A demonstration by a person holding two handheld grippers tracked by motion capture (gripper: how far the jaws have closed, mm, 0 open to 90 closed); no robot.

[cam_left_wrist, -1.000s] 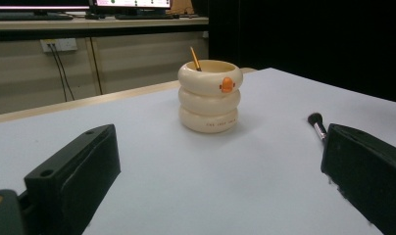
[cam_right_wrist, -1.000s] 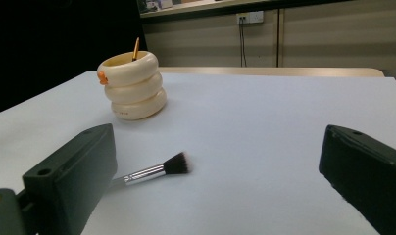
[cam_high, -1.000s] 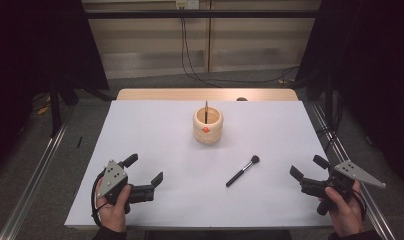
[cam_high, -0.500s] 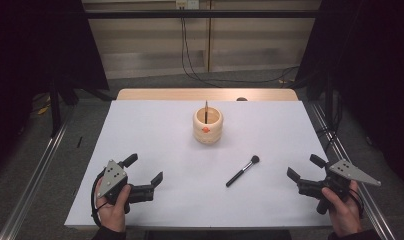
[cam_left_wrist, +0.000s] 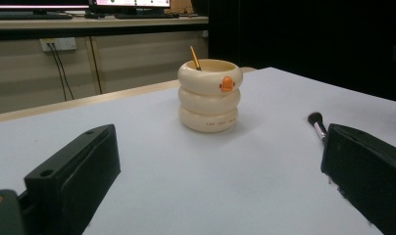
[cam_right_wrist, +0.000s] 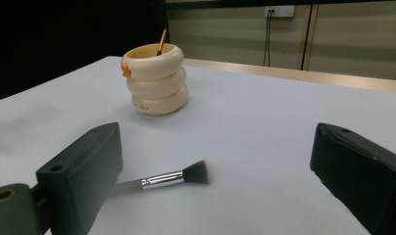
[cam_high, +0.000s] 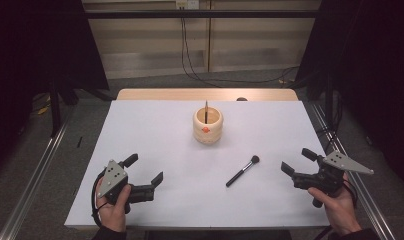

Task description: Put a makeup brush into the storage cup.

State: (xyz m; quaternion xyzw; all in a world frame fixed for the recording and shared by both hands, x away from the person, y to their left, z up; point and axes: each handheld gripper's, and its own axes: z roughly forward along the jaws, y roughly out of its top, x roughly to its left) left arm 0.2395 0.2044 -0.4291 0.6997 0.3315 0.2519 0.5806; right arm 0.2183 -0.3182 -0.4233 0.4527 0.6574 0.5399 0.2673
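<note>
On the white table [cam_high: 155, 135], a makeup brush [cam_high: 242, 170] lies flat between the cream ringed holder [cam_high: 208, 125] and the right tongs [cam_high: 299, 161], bristle end pointing away toward the far right. Those tongs, released with jaws spread wide and holding nothing, sit just to the brush's right, apart from it; in the right gripper view the brush [cam_right_wrist: 166, 178] lies ahead between the jaws. Near the table's front left, the left tongs [cam_high: 144, 168] are likewise released and empty, well apart from the brush. A thin stick [cam_high: 206, 109] stands in the holder.
</note>
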